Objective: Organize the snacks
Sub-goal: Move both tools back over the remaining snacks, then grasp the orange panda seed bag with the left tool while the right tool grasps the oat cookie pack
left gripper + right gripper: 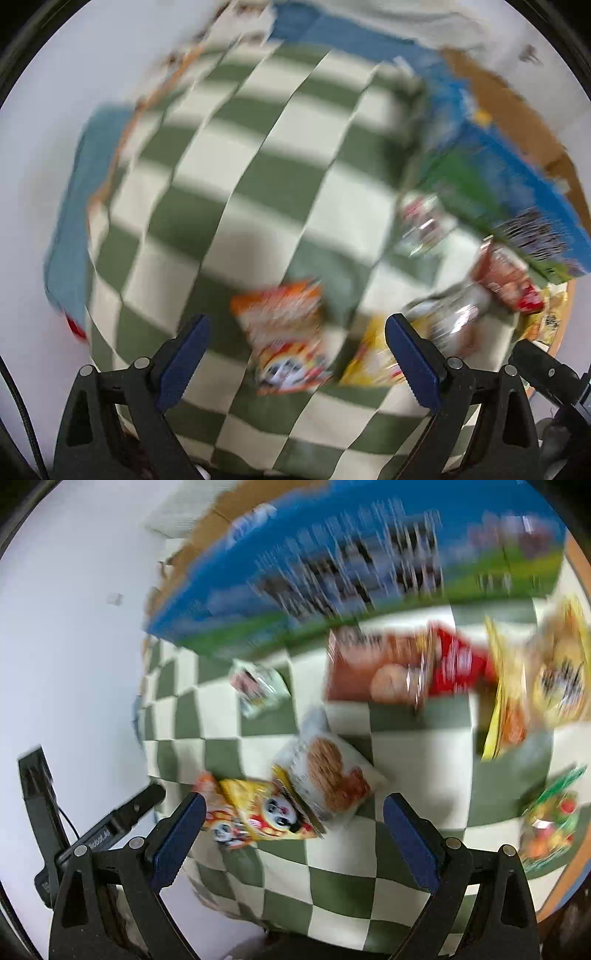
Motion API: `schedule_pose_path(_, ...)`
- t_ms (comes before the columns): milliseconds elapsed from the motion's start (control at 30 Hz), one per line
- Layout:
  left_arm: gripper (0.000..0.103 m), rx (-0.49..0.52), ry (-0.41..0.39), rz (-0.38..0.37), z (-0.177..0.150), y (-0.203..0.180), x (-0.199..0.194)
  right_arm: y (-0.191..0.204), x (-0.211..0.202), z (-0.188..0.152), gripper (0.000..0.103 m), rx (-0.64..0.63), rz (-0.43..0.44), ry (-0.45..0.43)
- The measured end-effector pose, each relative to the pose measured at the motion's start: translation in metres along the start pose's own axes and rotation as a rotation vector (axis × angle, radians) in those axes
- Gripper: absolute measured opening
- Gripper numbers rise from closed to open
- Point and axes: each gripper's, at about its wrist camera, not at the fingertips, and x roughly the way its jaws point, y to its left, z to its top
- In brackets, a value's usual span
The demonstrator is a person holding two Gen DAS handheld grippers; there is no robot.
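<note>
Both views were heavily motion-blurred. Left tongs [297, 349], blue-padded black fingers at the lower edge of the left wrist view, stood spread wide with nothing between them. Right tongs [293, 825], same build, at the lower edge of the right wrist view, likewise gaped and empty.

Surface: a green-and-cream checkered cloth [236, 155] covering the table, a blue strip [70, 206] showing beyond its left edge, and a pale plain floor or wall [74, 627] filling the left of the right wrist view.

Snacks, right wrist view, counted seven:
- one orange-and-yellow panda-print packet [225, 819], low centre, just beyond the left finger
- one yellow panda-print packet [266, 808], overlapping it
- one white biscuit packet with brown rounds [328, 771], its lower end over the yellow one
- one small clear-wrapped packet [258, 686], upper centre, apart from the rest
- one red-and-brown packet [406, 664], upper right
- one yellow bag [546, 679], far right, touching the red-and-brown one
- one green fruit-print packet [550, 819], lower right, alone.

Left wrist view showed the orange packet [284, 339] low centre between the fingers' line, farther out.

A large blue-and-green printed cardboard box [332, 561] lay along the top of the frame, brown flaps [207, 528] at its left end, bounding the cloth behind the snacks. A black device with a cable [40, 805] sat lower left.
</note>
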Motion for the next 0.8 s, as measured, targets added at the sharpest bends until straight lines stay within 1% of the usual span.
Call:
schedule_pose_path(67, 0.096, -0.025, 0.045, -0.012, -0.008, 0.016, 0.019, 0.006, 0.008, -0.005, 0.099, -0.057, -0.105, -0.039)
schedule_pose_path(100, 0.096, -0.023, 0.06, -0.01, -0.011, 0.02, 0.027, 0.014, 0.012, -0.006, 0.099, -0.112, -0.172, -0.061)
schedule_pose_path(133, 0.096, -0.006, 0.07, -0.001, -0.013, 0.023, 0.037, 0.019, 0.016, -0.006, 0.098, -0.151, -0.21, -0.072)
schedule_pose_path(167, 0.096, 0.007, 0.083, 0.012, -0.013, 0.023, 0.046, 0.026, 0.021, -0.004, 0.093, -0.201, -0.269, -0.079)
schedule_pose_path(200, 0.096, 0.012, 0.096, 0.009, -0.013, 0.024, 0.053, 0.032, 0.027, -0.002, 0.09, -0.24, -0.311, -0.08)
schedule_pose_path(233, 0.096, 0.019, 0.116, 0.0, -0.012, 0.023, 0.063, 0.04, 0.038, 0.0, 0.085, -0.299, -0.356, -0.068)
schedule_pose_path(267, 0.096, 0.018, 0.136, -0.003, -0.01, 0.022, 0.072, 0.045, 0.047, 0.002, 0.077, -0.342, -0.394, -0.057)
schedule_pose_path(333, 0.096, 0.019, 0.157, -0.028, -0.008, 0.018, 0.085, 0.054, 0.069, 0.003, 0.074, -0.423, -0.459, -0.012)
schedule_pose_path(367, 0.096, 0.022, 0.164, -0.029, -0.007, 0.016, 0.089, 0.056, 0.08, 0.002, 0.073, -0.45, -0.483, 0.012)
schedule_pose_path(433, 0.095, 0.034, 0.163, -0.038, -0.005, 0.009, 0.095, 0.061, 0.095, -0.003, 0.073, -0.492, -0.5, 0.039)
schedule_pose_path(500, 0.081, 0.067, 0.138, -0.036, -0.004, -0.001, 0.097, 0.066, 0.102, -0.007, 0.072, -0.515, -0.527, 0.039)
schedule_pose_path(533, 0.071, 0.091, 0.126, -0.03, -0.003, -0.008, 0.097, 0.068, 0.103, -0.009, 0.069, -0.517, -0.542, 0.034)
schedule_pose_path(567, 0.064, 0.117, 0.115, -0.024, -0.002, -0.014, 0.097, 0.068, 0.104, -0.01, 0.066, -0.506, -0.54, 0.03)
schedule_pose_path(600, 0.062, 0.161, 0.1, -0.02, -0.002, -0.024, 0.097, 0.065, 0.103, -0.011, 0.065, -0.479, -0.532, 0.026)
schedule_pose_path(667, 0.061, 0.233, 0.076, -0.011, -0.003, -0.041, 0.095, 0.054, 0.097, -0.013, 0.063, -0.402, -0.515, 0.027)
schedule_pose_path(700, 0.061, 0.268, 0.063, -0.004, -0.004, -0.048, 0.095, 0.045, 0.092, -0.014, 0.063, -0.343, -0.499, 0.025)
schedule_pose_path(767, 0.061, 0.332, 0.042, 0.003, -0.009, -0.063, 0.094, 0.02, 0.079, -0.018, 0.063, -0.194, -0.439, 0.021)
schedule_pose_path(800, 0.061, 0.348, 0.042, 0.001, -0.01, -0.069, 0.094, 0.008, 0.074, -0.02, 0.063, -0.124, -0.406, 0.017)
